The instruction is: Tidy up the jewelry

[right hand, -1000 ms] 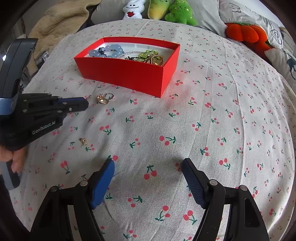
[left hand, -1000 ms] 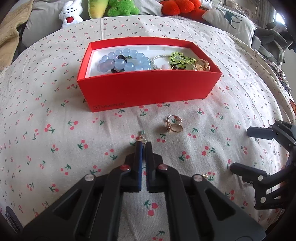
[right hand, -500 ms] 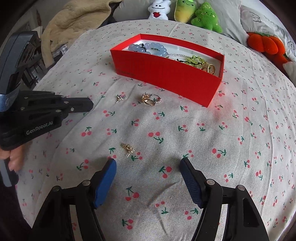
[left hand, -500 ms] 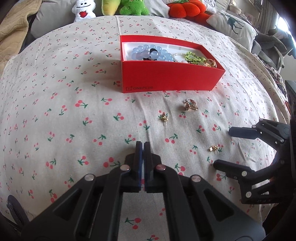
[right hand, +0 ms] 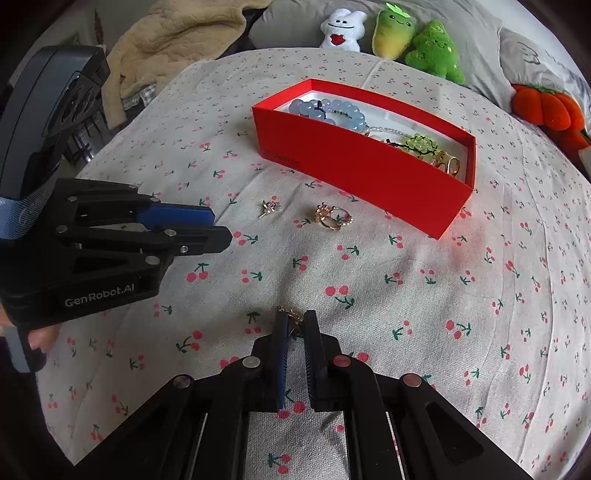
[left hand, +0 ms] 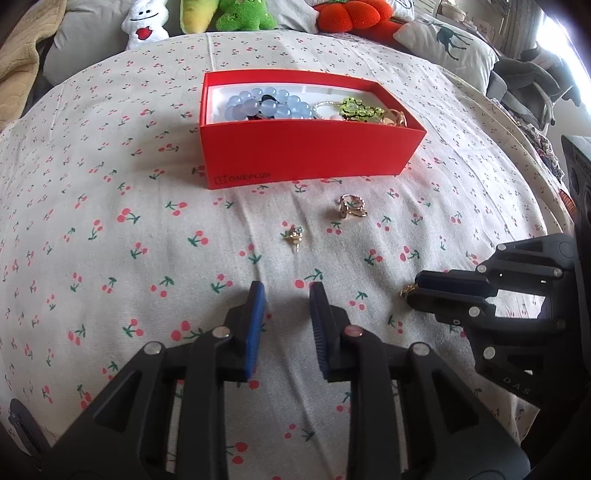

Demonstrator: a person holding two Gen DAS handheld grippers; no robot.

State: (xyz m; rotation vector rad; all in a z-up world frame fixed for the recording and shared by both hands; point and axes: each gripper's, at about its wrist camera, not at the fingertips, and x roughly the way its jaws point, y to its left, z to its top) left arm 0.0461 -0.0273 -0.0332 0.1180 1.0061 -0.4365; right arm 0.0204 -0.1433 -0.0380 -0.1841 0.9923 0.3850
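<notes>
A red box (left hand: 310,151) on the cherry-print bedspread holds blue beads, a green bracelet and gold pieces. In front of it lie gold rings (left hand: 351,208) and a small stud earring (left hand: 294,236). My left gripper (left hand: 286,295) hovers short of the stud, its jaws opening with nothing between them. My right gripper (right hand: 295,321) is shut on a small gold earring (right hand: 293,316) at cloth level. The right wrist view also shows the box (right hand: 354,177), the rings (right hand: 332,218), the stud (right hand: 269,208) and the left gripper (right hand: 219,227). The right gripper (left hand: 413,291) sits at the right of the left wrist view.
Plush toys (right hand: 406,33) and grey pillows (left hand: 447,48) line the far side of the bed. A beige blanket (right hand: 177,44) is bunched at the far left. A person's hand (right hand: 40,338) holds the left gripper. The bed drops off at the right edge.
The left gripper drew back from the stud, which stays on the cloth, and its jaws went from shut to parted. The right gripper moved over the gold earring and closed on it.
</notes>
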